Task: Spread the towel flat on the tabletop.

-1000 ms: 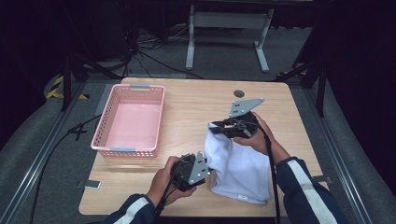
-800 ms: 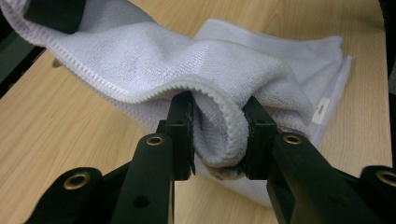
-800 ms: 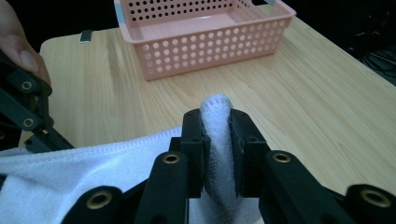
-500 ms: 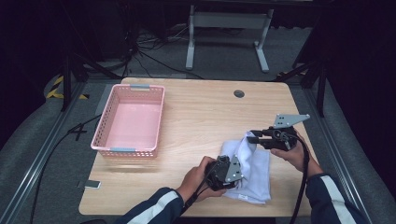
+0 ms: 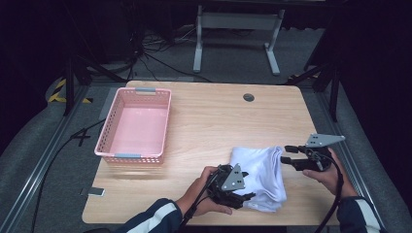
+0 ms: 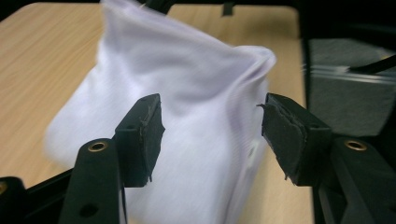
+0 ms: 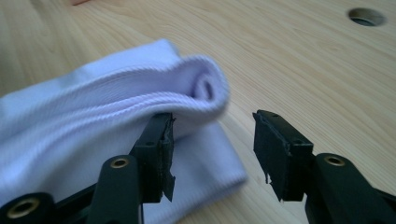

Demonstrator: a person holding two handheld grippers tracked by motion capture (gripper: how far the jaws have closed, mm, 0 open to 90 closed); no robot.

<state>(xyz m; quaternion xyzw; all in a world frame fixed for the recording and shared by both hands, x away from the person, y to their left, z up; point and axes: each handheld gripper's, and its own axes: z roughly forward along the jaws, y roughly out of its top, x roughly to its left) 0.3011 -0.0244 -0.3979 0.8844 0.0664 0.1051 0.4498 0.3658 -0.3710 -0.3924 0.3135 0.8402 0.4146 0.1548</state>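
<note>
Folding step looks done, both grippers letting go: left gripper sits at the near edge of the white cloth, jaws just been opening and now standing wide in its own view, cloth between them but neither pad pressing on it. Right gripper is just beside the cloth's right-hand fold, jaws also just been opening; in its own view the rolled fold lies over the left jaw, the right jaw hangs over bare wood, nothing pinched. Cloth lies folded on the table near the front right, well apart from the pink basket at the left, which looks empty. My read: next move calls for a fresh grip on the folded bundle, both sides at once so it doesn't unroll, then a carry left to the basket, or another fold. Hard to tell: how many layers the fold has, the cloth's near corner is hidden under the left hand, and the left gripper view is motion-blurred at the cloth's edges
</note>
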